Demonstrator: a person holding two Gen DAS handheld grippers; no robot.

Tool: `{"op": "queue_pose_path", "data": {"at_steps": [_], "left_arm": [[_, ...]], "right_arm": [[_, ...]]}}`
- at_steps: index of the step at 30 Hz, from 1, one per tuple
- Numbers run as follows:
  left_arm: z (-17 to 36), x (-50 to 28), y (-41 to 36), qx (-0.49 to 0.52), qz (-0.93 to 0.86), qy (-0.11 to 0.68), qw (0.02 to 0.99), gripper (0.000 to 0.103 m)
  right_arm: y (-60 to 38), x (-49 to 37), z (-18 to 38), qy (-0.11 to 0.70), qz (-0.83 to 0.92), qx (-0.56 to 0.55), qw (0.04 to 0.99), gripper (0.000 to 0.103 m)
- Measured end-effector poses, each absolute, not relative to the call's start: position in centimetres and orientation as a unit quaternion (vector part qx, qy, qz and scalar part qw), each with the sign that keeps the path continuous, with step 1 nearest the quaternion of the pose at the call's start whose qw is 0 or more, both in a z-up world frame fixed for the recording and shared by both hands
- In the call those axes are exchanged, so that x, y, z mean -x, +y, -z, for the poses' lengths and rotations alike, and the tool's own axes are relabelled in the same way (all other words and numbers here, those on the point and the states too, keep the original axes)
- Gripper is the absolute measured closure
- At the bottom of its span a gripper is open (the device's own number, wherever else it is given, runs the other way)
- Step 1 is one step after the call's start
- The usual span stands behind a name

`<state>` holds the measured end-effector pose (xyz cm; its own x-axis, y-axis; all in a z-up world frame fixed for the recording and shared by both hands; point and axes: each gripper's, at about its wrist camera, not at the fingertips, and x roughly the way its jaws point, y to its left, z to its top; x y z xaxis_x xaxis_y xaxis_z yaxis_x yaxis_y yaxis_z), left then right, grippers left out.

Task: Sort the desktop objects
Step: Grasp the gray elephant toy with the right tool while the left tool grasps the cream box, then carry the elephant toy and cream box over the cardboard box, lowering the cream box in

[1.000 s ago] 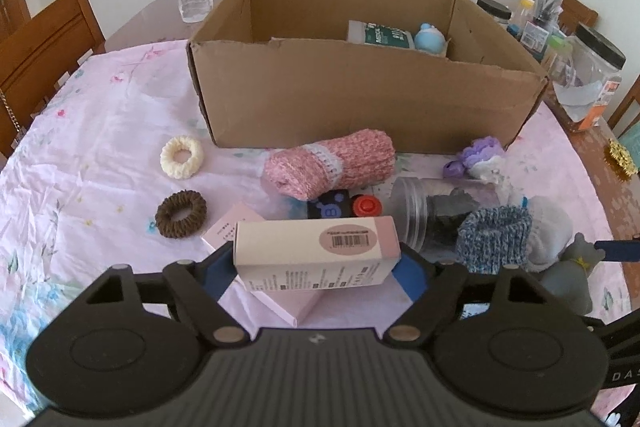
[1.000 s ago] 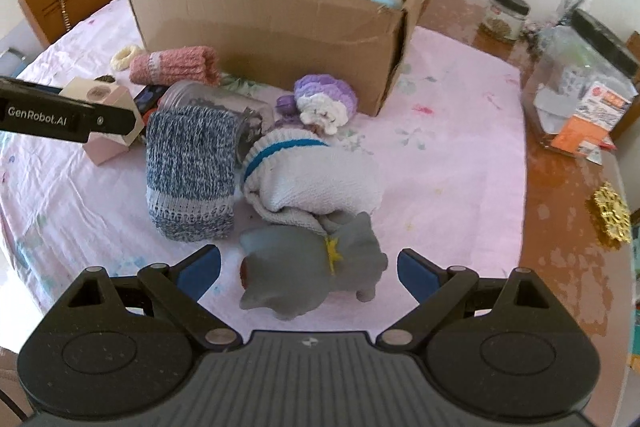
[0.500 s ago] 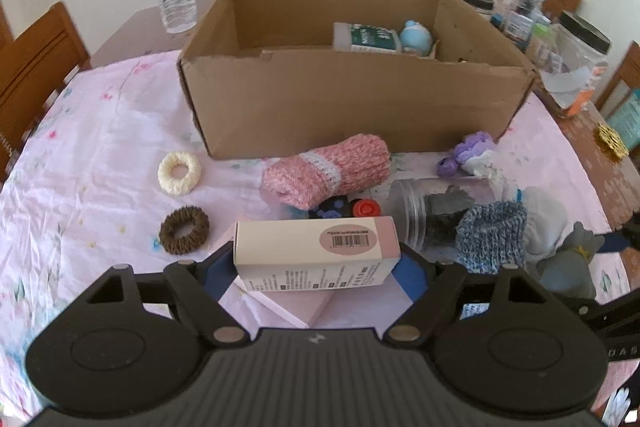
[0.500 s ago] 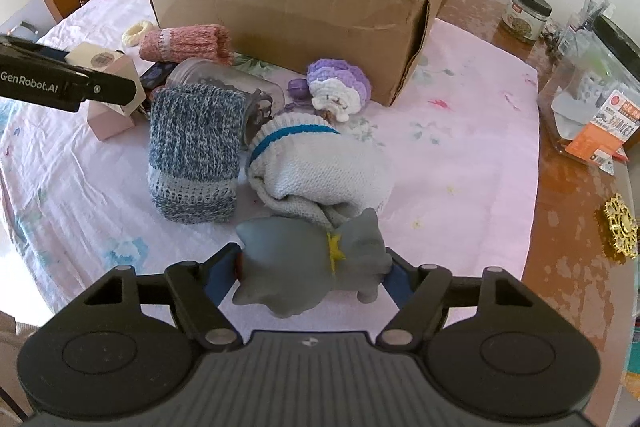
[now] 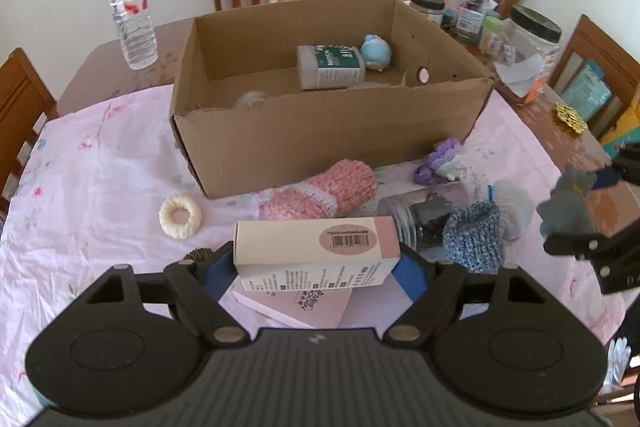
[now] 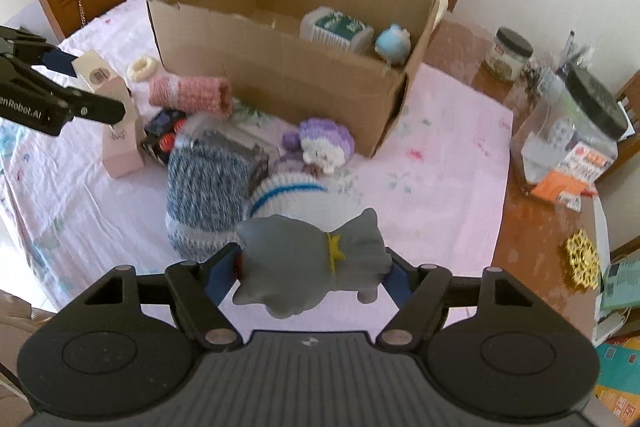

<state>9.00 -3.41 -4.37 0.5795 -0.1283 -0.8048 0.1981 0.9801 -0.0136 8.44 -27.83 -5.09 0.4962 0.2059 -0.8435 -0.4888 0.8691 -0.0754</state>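
Observation:
My left gripper [image 5: 316, 267] is shut on a pale pink carton [image 5: 316, 253] with a barcode and holds it above the table, in front of the open cardboard box [image 5: 320, 131]. My right gripper [image 6: 312, 271] is shut on a grey toy animal [image 6: 312, 263] with a yellow collar, lifted off the cloth; the toy also shows at the right of the left wrist view [image 5: 568, 211]. The box [image 6: 280, 67] holds a grey-green bottle [image 5: 330, 65] and a small blue toy [image 5: 376, 51]. The left gripper with the carton [image 6: 102, 77] shows at the left of the right wrist view.
On the pink cloth lie a pink knitted roll [image 5: 324, 193], a blue knitted roll [image 6: 204, 195], a white sock with a blue stripe [image 6: 288, 195], a purple plush [image 6: 326, 139], a clear jar [image 5: 416, 219], a cream hair tie [image 5: 180, 217] and a flat pink box [image 5: 296, 303]. Jars [image 6: 576, 131] crowd the right; a water bottle [image 5: 132, 15] stands behind.
My right gripper closed on the grey toy and lifted it off the table. My left gripper rose with the carton, so the box interior now shows.

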Motion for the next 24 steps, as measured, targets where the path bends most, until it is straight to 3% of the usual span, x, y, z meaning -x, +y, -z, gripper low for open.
{"op": "queue_pose_path", "data": {"at_steps": [24], "left_arm": [[-0.3, -12.6, -4.0, -0.063, 0.138, 0.422, 0.894, 0.022]], "right_arm": [[-25.5, -12.5, -0.2, 0.403, -0.246, 0.168, 0.865, 0.025]]}}
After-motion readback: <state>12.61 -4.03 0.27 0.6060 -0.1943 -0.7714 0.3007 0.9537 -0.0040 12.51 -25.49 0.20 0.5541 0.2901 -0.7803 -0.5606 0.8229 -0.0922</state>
